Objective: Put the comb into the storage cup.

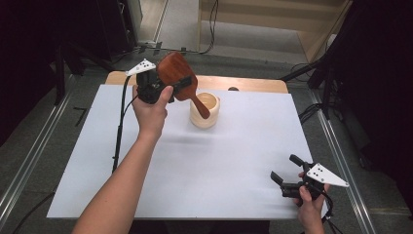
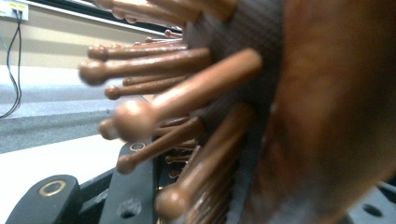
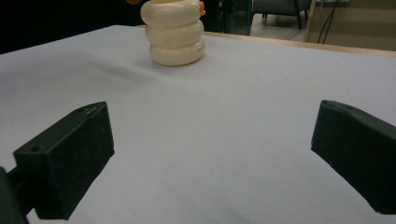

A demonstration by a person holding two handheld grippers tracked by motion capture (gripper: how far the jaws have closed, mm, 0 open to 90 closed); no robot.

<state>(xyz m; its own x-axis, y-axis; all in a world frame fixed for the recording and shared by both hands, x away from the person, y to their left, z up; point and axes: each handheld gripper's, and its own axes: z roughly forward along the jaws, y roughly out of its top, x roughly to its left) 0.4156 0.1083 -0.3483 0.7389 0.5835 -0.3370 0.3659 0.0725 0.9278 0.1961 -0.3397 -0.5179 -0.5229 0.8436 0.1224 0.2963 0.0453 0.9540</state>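
left gripper (image 1: 175, 87) clamped, right gripper (image 1: 286, 170) fingers spread

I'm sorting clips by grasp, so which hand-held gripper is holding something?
The left hand-held gripper, shut on the wooden hairbrush above the cream ribbed cup. The right hand-held gripper rests open, nothing between its jaws.

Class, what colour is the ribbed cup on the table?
Cream; the ribbed cup shows best in the right gripper view.

My left gripper (image 1: 168, 90) and right gripper (image 1: 288, 171) are black, each with a white triangular plate and trailing black cable.
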